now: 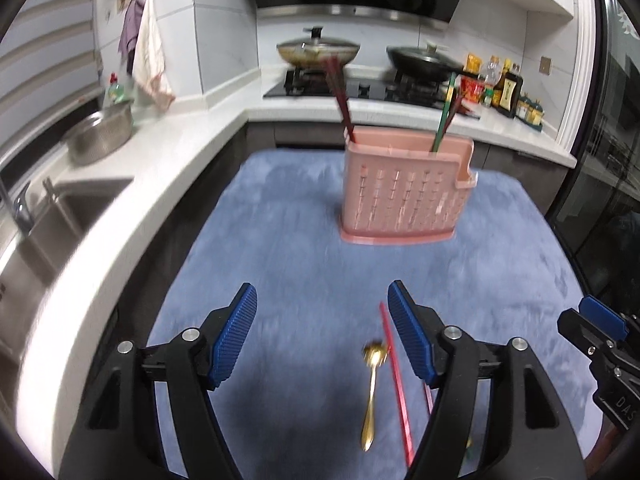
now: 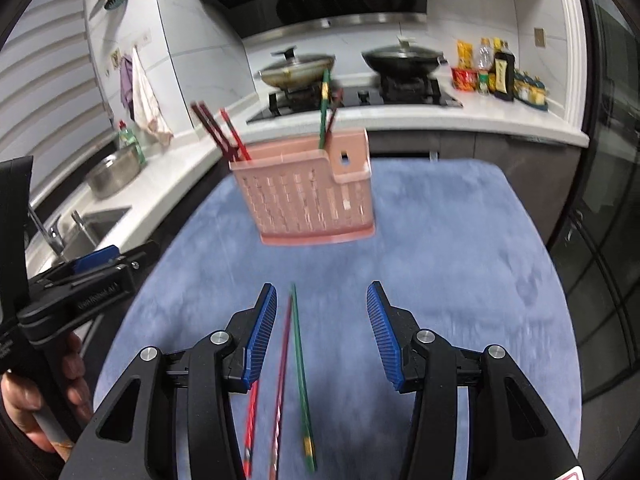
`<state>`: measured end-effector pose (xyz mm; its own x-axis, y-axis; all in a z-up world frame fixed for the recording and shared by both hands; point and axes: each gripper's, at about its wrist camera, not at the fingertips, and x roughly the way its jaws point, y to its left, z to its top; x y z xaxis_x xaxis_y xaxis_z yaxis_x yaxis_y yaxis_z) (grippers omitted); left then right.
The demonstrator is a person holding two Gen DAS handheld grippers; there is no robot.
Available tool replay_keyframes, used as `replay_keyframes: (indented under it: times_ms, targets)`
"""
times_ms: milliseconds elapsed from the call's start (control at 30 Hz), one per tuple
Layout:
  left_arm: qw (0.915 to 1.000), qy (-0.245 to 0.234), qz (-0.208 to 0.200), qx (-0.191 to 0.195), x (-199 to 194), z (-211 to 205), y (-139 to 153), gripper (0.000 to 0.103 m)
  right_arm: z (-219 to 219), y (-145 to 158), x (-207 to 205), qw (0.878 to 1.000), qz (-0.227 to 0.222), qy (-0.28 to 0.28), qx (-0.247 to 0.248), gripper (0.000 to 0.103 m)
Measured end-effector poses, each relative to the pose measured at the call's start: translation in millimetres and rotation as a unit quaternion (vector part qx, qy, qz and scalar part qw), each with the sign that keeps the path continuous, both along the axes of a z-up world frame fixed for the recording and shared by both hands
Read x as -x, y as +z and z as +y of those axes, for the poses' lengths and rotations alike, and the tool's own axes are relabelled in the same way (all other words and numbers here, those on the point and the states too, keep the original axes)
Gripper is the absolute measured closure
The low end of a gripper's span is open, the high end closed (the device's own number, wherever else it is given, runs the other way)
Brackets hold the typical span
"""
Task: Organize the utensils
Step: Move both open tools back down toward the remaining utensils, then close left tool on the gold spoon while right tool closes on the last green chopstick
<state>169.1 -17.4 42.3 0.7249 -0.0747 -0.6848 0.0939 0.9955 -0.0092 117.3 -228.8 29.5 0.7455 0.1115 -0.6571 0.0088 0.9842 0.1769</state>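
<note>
A pink slotted utensil holder point(image 1: 404, 188) stands at the far side of the blue mat point(image 1: 288, 240), with dark red and green chopsticks upright in it; it also shows in the right wrist view point(image 2: 308, 196). My left gripper point(image 1: 322, 320) is open and empty above a gold spoon point(image 1: 372, 392) and a red chopstick point(image 1: 396, 384) lying on the mat. My right gripper point(image 2: 322, 320) is open and empty above a green chopstick point(image 2: 302, 376), a dark red chopstick point(image 2: 282, 380) and a red chopstick point(image 2: 250, 428) on the mat point(image 2: 460, 260).
A white counter point(image 1: 132, 184) with a sink point(image 1: 48, 220) and a metal colander point(image 1: 100, 136) runs along the left. A stove with two lidded pans point(image 1: 318, 50) is behind, and sauce bottles point(image 1: 500, 84) stand at the back right.
</note>
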Motion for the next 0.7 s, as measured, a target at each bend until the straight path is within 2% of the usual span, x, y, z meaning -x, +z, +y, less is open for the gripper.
replay_keyframes:
  times_ms: [267, 533, 700]
  targets:
    - [0.9993, 0.007, 0.035, -0.014, 32.2, 12.8, -40.4, 0.038, 11.0, -47.2, 28.1, 0.999, 0.052, 0.005, 0.014, 0.057]
    - [0.9965, -0.007, 0.081, -0.018, 58.6, 11.8, -80.2, 0.038, 24.7, -85.7, 45.4, 0.996, 0.086, 0.014, 0.018, 0.058]
    - [0.9951, -0.011, 0.097, -0.016, 67.3, 11.2, -94.8, 0.038, 32.2, -104.4, 50.9, 0.994, 0.098, 0.021, 0.031, 0.06]
